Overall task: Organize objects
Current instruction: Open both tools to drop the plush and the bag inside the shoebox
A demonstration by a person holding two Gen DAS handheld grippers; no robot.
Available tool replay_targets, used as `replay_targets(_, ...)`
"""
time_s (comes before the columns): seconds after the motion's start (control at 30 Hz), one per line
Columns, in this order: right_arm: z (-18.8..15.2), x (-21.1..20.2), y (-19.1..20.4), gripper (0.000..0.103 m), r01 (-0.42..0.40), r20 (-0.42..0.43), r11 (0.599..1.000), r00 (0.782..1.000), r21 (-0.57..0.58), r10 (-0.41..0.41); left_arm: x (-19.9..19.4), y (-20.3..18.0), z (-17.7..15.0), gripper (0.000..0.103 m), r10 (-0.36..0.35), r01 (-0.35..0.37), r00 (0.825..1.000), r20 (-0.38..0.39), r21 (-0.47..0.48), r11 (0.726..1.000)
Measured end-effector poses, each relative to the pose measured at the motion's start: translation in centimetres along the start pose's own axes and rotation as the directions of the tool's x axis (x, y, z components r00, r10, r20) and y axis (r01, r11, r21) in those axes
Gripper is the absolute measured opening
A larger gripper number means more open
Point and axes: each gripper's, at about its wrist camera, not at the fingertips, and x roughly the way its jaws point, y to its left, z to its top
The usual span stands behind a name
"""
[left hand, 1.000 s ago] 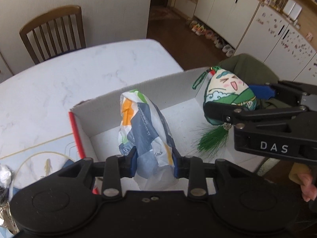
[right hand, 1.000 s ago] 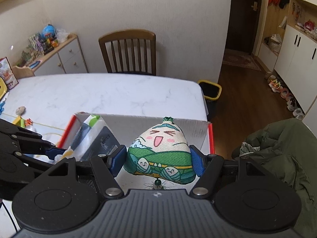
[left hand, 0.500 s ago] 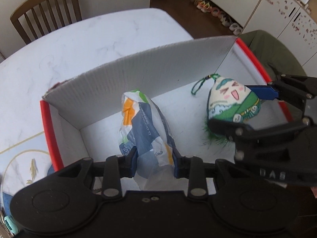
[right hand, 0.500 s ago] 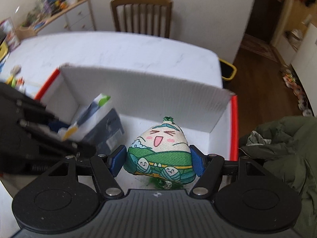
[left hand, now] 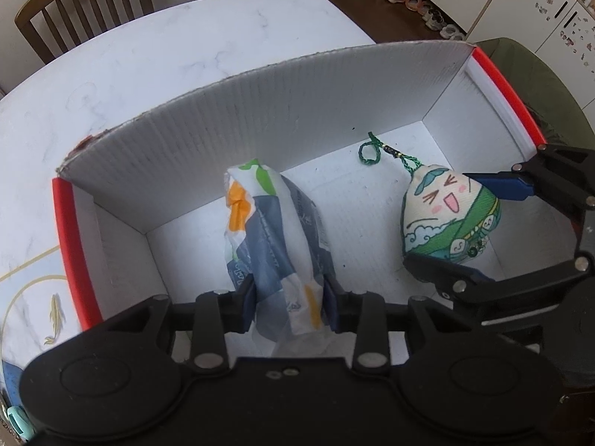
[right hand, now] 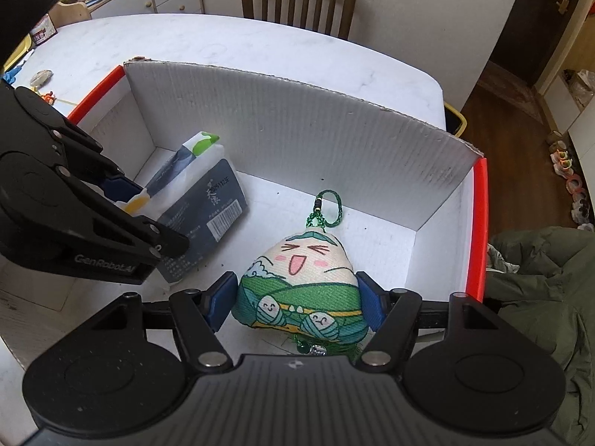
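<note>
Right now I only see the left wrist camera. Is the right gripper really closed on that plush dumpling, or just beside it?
Observer: Closed on it. In the right wrist view the right gripper has both blue pads against the plush dumpling's green lower band, one on each side.
Operator: Where is its tassel?
Observer: The green tassel is bunched under the toy, up against the gripper's body.
Operator: What is on the packet's far side?
Observer: The packet has a dark face with a barcode, turned toward the plush.
</note>
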Motion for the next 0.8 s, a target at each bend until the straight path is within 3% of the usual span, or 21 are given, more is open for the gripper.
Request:
replay_targets(0.17,-0.1,-0.2,-0.1,0.070,-0.007,0.005,1.000,1.000,0.002,0.007,0.4,-0.1,0.2,0.041,0.004,-0.004,1.000,-0.009,-0.002,1.000)
replay_targets(0.33,-0.2,-0.7,-0.1,0.071,-0.007,0.023,1.000,1.000,-0.002,0.007,-0.2,-0.3,0.0,0.057,0.020,-0.020,1.000,0.005,0.012,1.000)
replay_targets(0.43,-0.2,-1.2,-0.1,0.076,-0.004,0.039,1.000,0.999,-0.004,0.004,-0.8,-0.1,-0.3,0.058,0.016,-0.017,1.000,0.018,0.015,1.000)
replay_targets(0.57,-0.5,-2.3,-0.3,0.076,-0.015,0.065,1.000,0.998,0.009,0.014,-2.3,-0.5,-0.8,0.063,0.018,-0.019,0.998,0.054,0.021,1.000)
replay_targets(0.7,-0.8,-3.6,-0.2,0.077,-0.020,0.092,1.000,0.996,0.016,0.018,-4.0,-0.5,-1.2,0.076,0.019,-0.021,0.995,0.099,0.020,1.000)
replay_targets(0.8,-1.0,-4.8,0.1,0.077,-0.023,0.113,1.000,0.993,0.018,0.021,-5.1,-0.6,-1.2,0.076,0.009,-0.011,0.992,0.127,0.014,1.000)
